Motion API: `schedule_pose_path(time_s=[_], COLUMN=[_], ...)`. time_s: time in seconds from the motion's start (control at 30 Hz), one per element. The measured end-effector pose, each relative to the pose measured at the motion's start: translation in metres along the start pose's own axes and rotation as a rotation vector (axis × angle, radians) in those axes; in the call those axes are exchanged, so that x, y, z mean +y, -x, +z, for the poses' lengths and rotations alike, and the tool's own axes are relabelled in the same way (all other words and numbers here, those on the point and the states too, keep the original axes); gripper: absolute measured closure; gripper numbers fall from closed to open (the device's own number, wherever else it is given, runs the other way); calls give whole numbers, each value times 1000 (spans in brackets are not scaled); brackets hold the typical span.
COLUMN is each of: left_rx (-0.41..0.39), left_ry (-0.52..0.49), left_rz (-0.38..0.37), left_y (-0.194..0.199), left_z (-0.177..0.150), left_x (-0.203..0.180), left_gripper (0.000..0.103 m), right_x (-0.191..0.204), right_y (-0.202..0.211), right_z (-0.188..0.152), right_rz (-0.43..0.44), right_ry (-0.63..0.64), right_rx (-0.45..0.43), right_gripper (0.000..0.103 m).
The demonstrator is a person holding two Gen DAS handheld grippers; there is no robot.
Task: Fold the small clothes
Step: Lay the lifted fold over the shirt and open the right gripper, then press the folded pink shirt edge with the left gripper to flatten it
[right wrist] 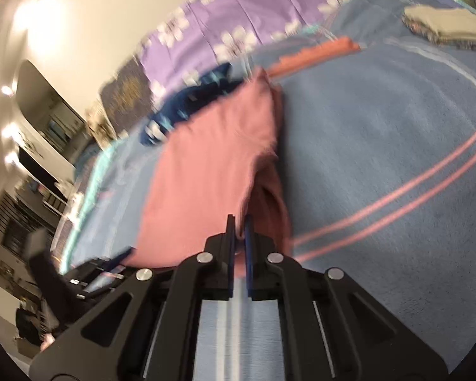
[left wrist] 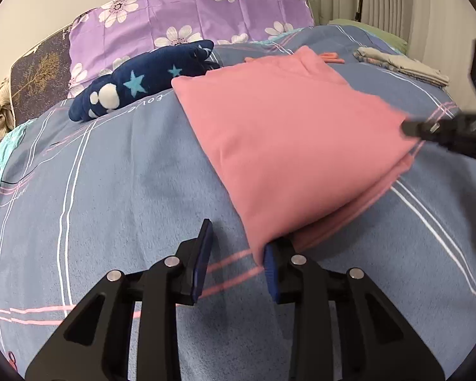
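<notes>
**Tongs at two corners of folded pink cloth**

Left tongs (left wrist: 238, 238) standing apart, black angular arms ending in flat blue ribbed pads, nothing pinched between them. Near corner of the pink garment (left wrist: 285, 143) draped against the inner face of the right-hand pad, over its tip.

Right tongs (right wrist: 240, 222) closed to a narrow slit, clamped on the thin edge of the pink garment (right wrist: 206, 165); picture blurred there, but pink showing between the pads. Seen from the left wrist as a dark tip (left wrist: 409, 128) touching the cloth's far right corner.

Garment folded into a rough diamond, soft matte knit, smooth on top, several layered edges fanning out along the lower right side. Lying flat on the blue bedspread (left wrist: 127, 206), a fuzzy fleece crossed by thin white and pink stripes.

Beyond it, just beside the garment's upper left edge, a navy plush toy (left wrist: 136, 85), rounded, velvety, with pale blue stars and white paw spots. Behind that, a purple pillow (left wrist: 190, 9), sleek and creased, printed with white flowers. Farther right, well apart, a flat stack of folded grey cloth (left wrist: 403, 63), and a small coral piece (left wrist: 331, 57) peeking past the garment's top.
</notes>
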State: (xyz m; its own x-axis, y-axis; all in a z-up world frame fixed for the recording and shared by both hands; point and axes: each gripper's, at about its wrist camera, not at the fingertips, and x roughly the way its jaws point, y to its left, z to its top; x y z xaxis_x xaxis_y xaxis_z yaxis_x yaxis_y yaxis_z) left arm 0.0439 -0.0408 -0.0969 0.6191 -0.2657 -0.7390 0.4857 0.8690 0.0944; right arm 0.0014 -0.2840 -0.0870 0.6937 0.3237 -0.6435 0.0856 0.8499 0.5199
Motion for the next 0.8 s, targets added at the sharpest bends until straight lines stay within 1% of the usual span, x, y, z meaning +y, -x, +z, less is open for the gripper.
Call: schedule_pose_path(time_s=[0.03,0.07,0.1,0.17,0.2,0.33,0.37,0.4,0.43,0.47,0.53,0.57,0.6,0.63,0.67,0.7,0.73,0.77,0.8], left_rx=[-3,-4,-4,2,5,13,2,-9,-38,-68,-103,-102,-85,-33,26,91,98,49,32], left_ry=[-16,-34,-45,-60,-59,-10,2,5,4,-3,-15,-14,-10,-3,-1,-4,-6,-6,-13], left_rz=[8,14,16,12,2,-83,-106,-116,-128,-137,-150,-160,-176,-202,-218,-226,-227,-227,-228], left_y=[1,3,4,8,9,26,33,37,45,51,52,47,37,18,0,-19,-28,-27,-25], left_z=[0,0,-2,-3,-4,-2,1,3,11,19,33,38,43,44,42,35,28,22,19], left_x=[-3,-7,-10,-12,-11,-5,-4,-4,-4,-5,-9,-11,-13,-16,-20,-25,-27,-27,-28], left_gripper=[77,79,81,84,87,93,93,93,93,93,93,93,93,93,93,93,93,93,92], right_x=[-6,-11,-14,-11,-8,7,11,13,15,16,24,27,29,29,26,20,12,10,11], right_y=[-10,-17,-16,-9,-4,19,25,27,28,29,24,18,12,4,-4,-17,-27,-29,-25], right_z=[-3,-6,-8,-9,-8,-2,1,3,6,7,9,10,10,10,8,5,1,-4,-8], right_rz=[-24,-27,-10,-15,-19,-39,-36,-23,-7,1,22,44,53,45,14,-49,-96,-99,-99], right_ry=[-12,-27,-34,-16,-3,69,87,96,105,114,149,166,171,168,158,143,142,161,191], right_rx=[31,52,45,32,24,-32,-54,-61,-66,-68,-71,-66,-57,-37,-10,36,72,53,35], right_gripper=[98,98,98,97,97,90,87,75,73,72,72,73,75,75,75,80,86,86,86])
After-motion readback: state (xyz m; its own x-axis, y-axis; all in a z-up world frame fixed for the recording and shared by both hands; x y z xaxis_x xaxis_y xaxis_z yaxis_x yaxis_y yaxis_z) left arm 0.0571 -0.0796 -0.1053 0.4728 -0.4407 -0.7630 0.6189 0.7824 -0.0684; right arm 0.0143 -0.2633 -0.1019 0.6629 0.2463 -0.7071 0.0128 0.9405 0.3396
